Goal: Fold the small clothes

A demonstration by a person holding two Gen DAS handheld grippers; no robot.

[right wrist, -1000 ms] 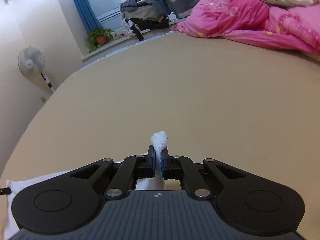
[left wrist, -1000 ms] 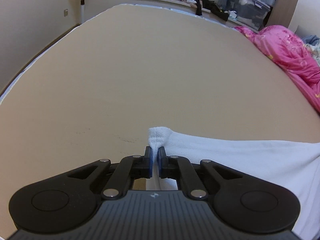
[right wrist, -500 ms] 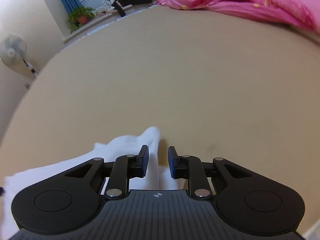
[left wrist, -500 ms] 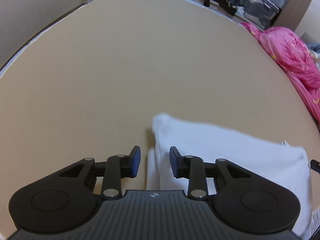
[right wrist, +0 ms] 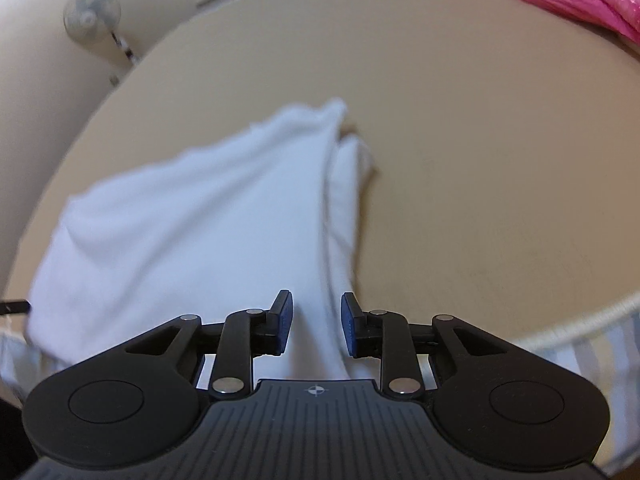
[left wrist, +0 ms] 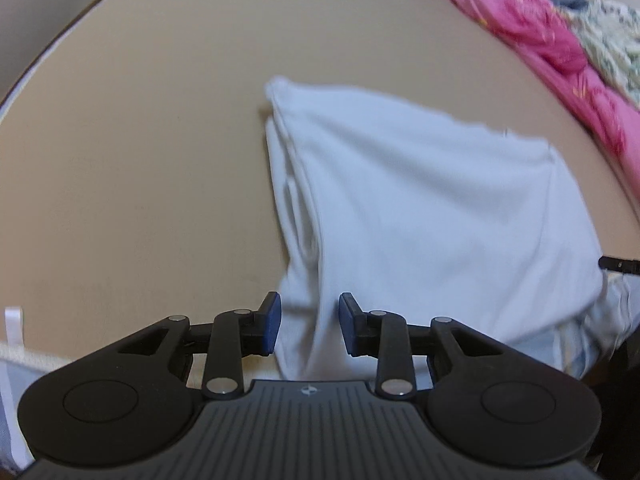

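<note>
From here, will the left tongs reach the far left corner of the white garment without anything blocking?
Probably yes. The left tongs stand open over the near edge of the white garment, and only bare beige bed surface and cloth lie before its far corner. The pink quilt sits well aside.

My left wrist view looks forward and down over its open left gripper [left wrist: 309,322], close above the bed [left wrist: 140,152]. Right wrist view likewise, over the right gripper [right wrist: 316,324]. Both share the white cloth [left wrist: 420,208] at frame centre.
</note>
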